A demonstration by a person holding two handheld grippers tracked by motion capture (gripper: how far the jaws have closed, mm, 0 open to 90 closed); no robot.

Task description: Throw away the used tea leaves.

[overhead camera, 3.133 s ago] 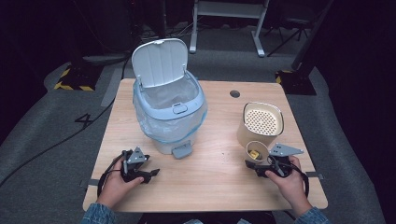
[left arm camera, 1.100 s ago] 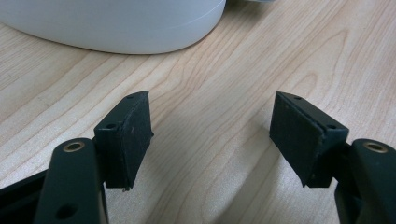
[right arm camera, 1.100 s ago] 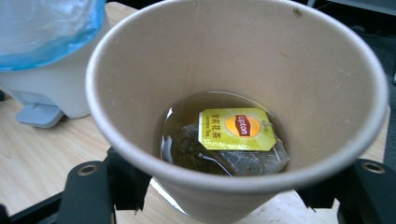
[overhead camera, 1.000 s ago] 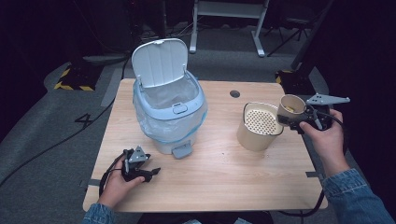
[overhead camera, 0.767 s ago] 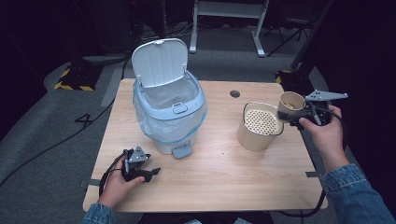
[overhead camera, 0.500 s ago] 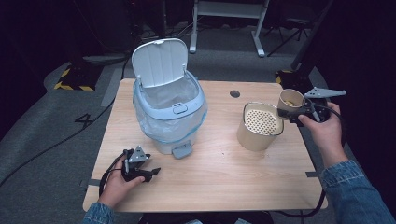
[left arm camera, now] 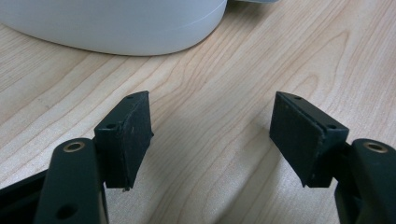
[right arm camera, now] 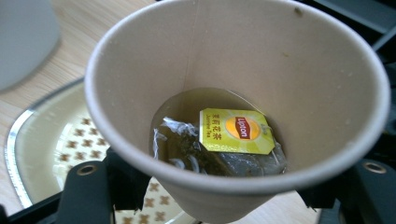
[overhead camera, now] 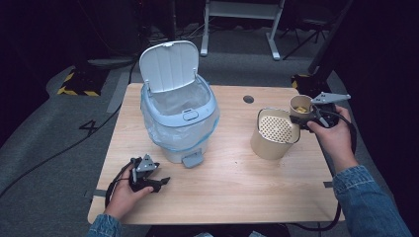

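We hold brown paper cup (right arm camera: 233,107) with used tea bag (right arm camera: 219,144) in right gripper (overhead camera: 316,117), jaws clamped, beside beige strainer-topped canister (overhead camera: 274,134). Left gripper (left arm camera: 210,140) jaws wide, empty. Risk: abrupt tilt spills liquid past strainer onto wooden table (overhead camera: 247,177).

In the right gripper view the paper cup (right arm camera: 233,93) covers the inner faces of the jaws, so where they meet its wall is hidden. The cup's base is cut off by the bottom edge. Behind the cup, the strainer pot (right arm camera: 51,140) shows just an arc of rim and patterned holes; the rest is hidden. The tea bag (right arm camera: 224,144) lies partly under its yellow tag (right arm camera: 236,130), whose small print is unreadable.

In the left gripper view, beyond the jaws, the bin (left arm camera: 116,23) is cut off by the top edge.
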